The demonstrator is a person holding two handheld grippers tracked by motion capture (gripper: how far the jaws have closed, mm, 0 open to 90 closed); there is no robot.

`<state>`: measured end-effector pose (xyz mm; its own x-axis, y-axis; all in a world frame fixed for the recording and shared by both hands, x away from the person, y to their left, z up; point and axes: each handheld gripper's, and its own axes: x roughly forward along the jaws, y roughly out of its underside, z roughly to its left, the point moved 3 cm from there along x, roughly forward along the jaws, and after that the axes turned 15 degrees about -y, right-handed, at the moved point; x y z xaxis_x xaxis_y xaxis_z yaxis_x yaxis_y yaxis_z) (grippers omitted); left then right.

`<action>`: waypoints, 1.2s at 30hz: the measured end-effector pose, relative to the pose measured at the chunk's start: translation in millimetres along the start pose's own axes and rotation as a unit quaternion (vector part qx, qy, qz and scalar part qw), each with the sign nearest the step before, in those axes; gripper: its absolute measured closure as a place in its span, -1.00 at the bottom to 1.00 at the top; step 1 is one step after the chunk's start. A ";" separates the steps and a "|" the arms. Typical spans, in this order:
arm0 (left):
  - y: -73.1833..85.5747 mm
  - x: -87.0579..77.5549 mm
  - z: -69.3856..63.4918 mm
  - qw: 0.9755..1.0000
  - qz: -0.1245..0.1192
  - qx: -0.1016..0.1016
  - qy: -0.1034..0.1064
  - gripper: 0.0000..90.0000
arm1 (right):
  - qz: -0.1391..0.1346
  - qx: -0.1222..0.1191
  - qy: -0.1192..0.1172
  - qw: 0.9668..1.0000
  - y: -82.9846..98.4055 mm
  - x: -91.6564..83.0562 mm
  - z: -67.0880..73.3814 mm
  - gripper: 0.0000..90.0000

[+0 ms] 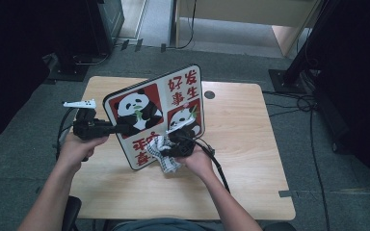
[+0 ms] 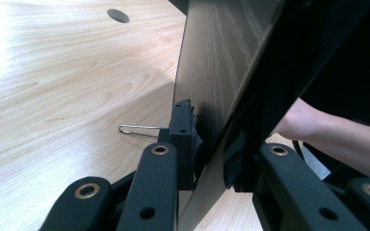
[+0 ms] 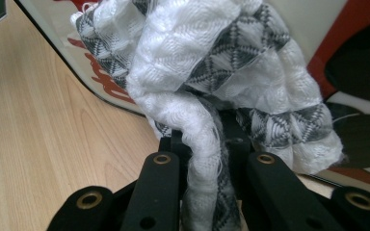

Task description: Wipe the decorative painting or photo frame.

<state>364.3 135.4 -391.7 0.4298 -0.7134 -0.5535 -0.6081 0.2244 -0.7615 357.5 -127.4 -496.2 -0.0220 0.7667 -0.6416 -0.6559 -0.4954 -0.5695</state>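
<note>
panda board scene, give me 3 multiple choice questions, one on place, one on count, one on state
1. Where is the cloth?
A. against the panda board's printed face
B. lying flat at the table's far edge
C. on the floor

2. How many pandas are printed on the board?
A. one
B. two
C. four

3. How does the left gripper stand?
A. wide open above the table
B. shut on the board's edge
C. shut on the cloth

Answers: 1 A, the right gripper presses the cloth there; 2 B, the high view shows two; 3 B, its jaws clamp the edge.
</note>
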 end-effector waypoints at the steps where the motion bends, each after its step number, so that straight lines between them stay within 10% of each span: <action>1: 0.0 0.0 -0.3 1.000 0.000 0.000 -0.001 0.71 | -0.001 0.000 -0.004 1.000 1.3 0.4 -1.2 0.82; 15: -0.4 -0.1 0.6 1.000 0.003 0.002 0.000 0.70 | -0.020 0.006 -0.022 1.000 -24.5 -28.3 18.9 0.83; 36: -0.6 0.9 2.4 1.000 0.001 -0.005 0.005 0.70 | -0.034 -0.060 0.000 0.998 -127.8 -93.5 85.1 0.83</action>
<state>366.7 136.2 -392.5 0.4220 -0.7200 -0.5509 -0.6150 0.2191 -0.7575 379.1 -101.1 -319.7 0.0199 0.8002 -0.5994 -0.5613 -0.4872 -0.6691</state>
